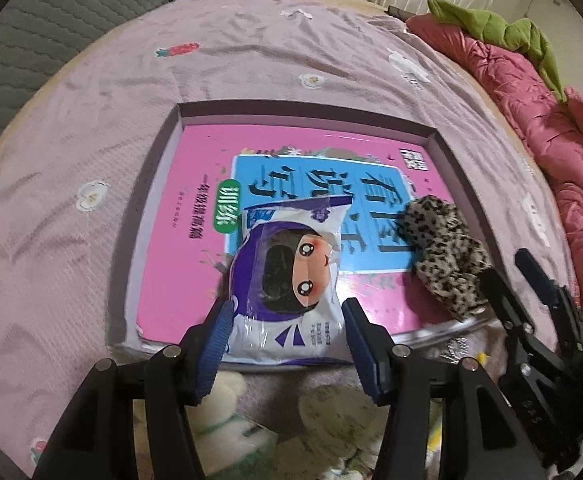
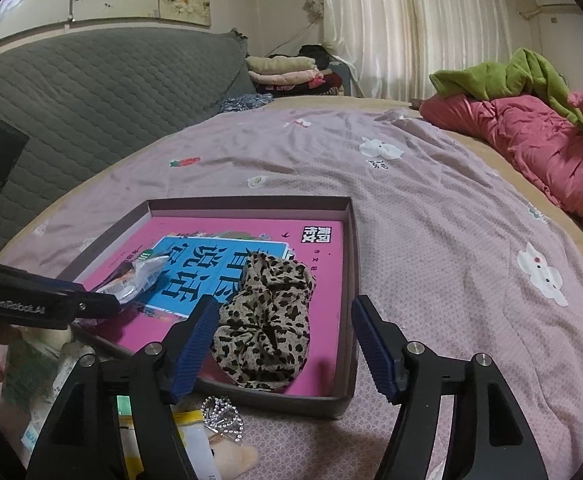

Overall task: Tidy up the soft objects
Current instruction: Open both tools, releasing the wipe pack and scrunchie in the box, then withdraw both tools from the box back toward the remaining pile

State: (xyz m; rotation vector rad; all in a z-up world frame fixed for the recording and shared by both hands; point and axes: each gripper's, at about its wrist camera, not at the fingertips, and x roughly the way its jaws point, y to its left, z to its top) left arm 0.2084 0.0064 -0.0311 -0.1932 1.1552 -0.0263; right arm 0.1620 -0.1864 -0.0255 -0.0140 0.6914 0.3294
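A shallow mauve box [image 1: 291, 110] [image 2: 251, 202] lies on the bed with a pink and blue book [image 1: 195, 200] flat inside it. A white and purple plastic packet with a doll's face [image 1: 291, 272] [image 2: 139, 276] rests on the book. My left gripper [image 1: 287, 312] [image 2: 107, 304] is shut on its near end, both pads against its sides. A leopard-print fabric piece [image 1: 447, 256] [image 2: 267, 320] lies in the box's right part. My right gripper [image 2: 283, 308] [image 1: 509, 268] stands open around its near edge, pads not pressing it.
The bed has a mauve sheet [image 2: 431, 220]. A pink quilt [image 1: 531, 112] and a green cloth [image 1: 491, 24] are heaped at the right. A grey quilted backrest [image 2: 91, 92] and folded clothes [image 2: 283, 68] stand behind. Plush toys [image 1: 219, 396] and a tiara [image 2: 221, 412] lie before the box.
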